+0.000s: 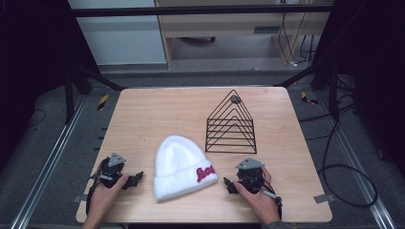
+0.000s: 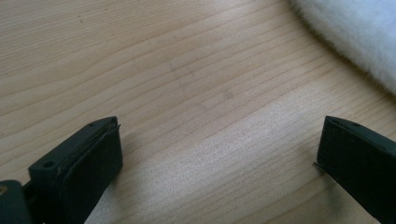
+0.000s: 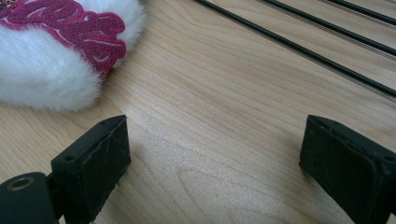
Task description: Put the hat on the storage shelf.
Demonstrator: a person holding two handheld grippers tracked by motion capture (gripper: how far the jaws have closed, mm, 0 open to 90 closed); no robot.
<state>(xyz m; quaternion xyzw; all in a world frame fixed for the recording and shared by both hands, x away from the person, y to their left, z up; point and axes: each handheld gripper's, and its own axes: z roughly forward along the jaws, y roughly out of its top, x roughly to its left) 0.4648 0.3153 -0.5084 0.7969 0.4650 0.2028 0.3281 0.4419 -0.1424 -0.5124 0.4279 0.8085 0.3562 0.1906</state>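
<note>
Now the hat (image 1: 184, 168) lies flat on the surface (image 1: 143, 119), just in front of the wire rack (image 1: 231, 125). Left of the hat rests the left hand-held gripper (image 1: 135, 177), jaws spread wide over bare wood. Right of the hat rests the right hand-held gripper (image 1: 229, 183), jaws likewise spread, holding nothing.

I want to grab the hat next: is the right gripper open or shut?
Open: the right gripper's jaws stand wide apart over bare table, beside the hat.

White fluffy beanie (image 1: 183, 167) with red lettering lies flat on table (image 1: 153, 114).
</note>
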